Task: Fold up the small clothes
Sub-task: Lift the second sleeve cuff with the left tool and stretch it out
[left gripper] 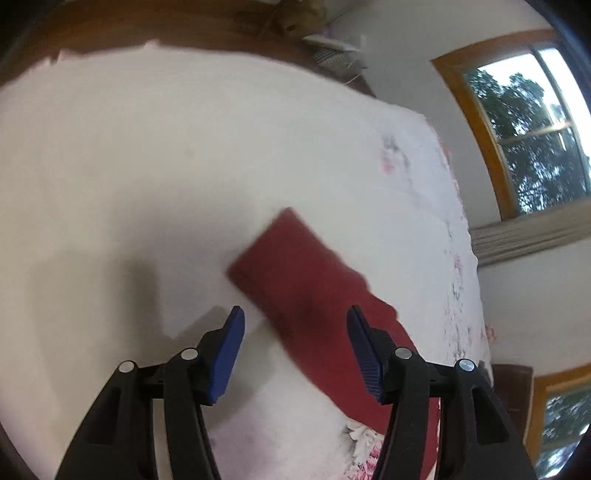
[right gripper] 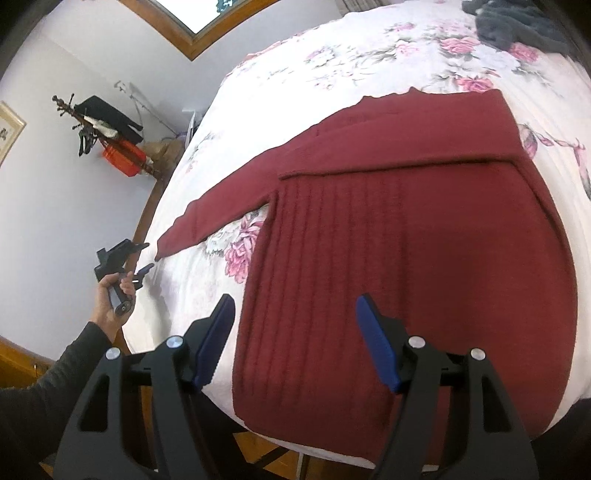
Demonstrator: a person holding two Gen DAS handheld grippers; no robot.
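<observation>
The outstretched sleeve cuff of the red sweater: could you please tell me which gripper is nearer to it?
Left. The left gripper is open just beside the sleeve cuff; the right gripper hovers open over the sweater's lower body.

The left wrist view is smeared by motion blur: ahead of the left gripper (left gripper: 295,314) the red sleeve (left gripper: 295,273) shows soft edges and no knit texture, its lower stretch is covered by the right-hand finger (left gripper: 365,350) and cut off by the bottom edge, and the flower print on the bedspread (left gripper: 147,155) to the right is too blurred to read. In the right wrist view, the red sweater (right gripper: 406,258) runs under the right gripper (right gripper: 295,306), with its near hem hidden behind the black arms. A dark garment (right gripper: 517,22), far ahead and to the right, is cut off by the frame's corner, so what it is cannot be told.
</observation>
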